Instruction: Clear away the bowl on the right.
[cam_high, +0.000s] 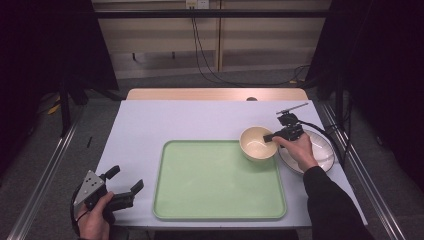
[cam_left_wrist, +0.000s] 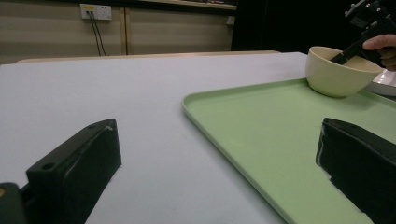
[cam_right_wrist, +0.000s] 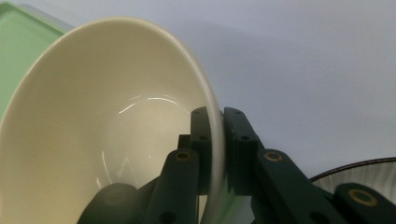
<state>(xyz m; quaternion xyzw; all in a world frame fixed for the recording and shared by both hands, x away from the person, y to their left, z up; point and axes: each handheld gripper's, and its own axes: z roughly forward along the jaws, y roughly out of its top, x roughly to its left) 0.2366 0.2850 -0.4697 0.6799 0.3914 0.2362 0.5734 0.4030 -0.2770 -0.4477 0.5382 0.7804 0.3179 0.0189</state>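
A cream bowl (cam_high: 257, 143) sits at the far right corner of the light green tray (cam_high: 210, 185). My right gripper (cam_high: 270, 136) is shut on the bowl's right rim, one jaw inside and one outside; the right gripper view shows the bowl (cam_right_wrist: 93, 140) large, with its wall pinched by my right gripper (cam_right_wrist: 217, 140). My left gripper (cam_high: 127, 181) rests open near the table's front left corner, nothing between its jaws. From the left gripper view, the tray (cam_left_wrist: 280, 135) lies ahead and the bowl (cam_left_wrist: 338, 70) stands at its far end.
A white plate with a dark rim (cam_high: 325, 150) lies right of the tray, under my right hand; it also appears as the plate (cam_right_wrist: 364, 179) in the right gripper view. The pale tabletop (cam_high: 175, 120) spreads left of and behind the tray. Metal rails run along both table sides.
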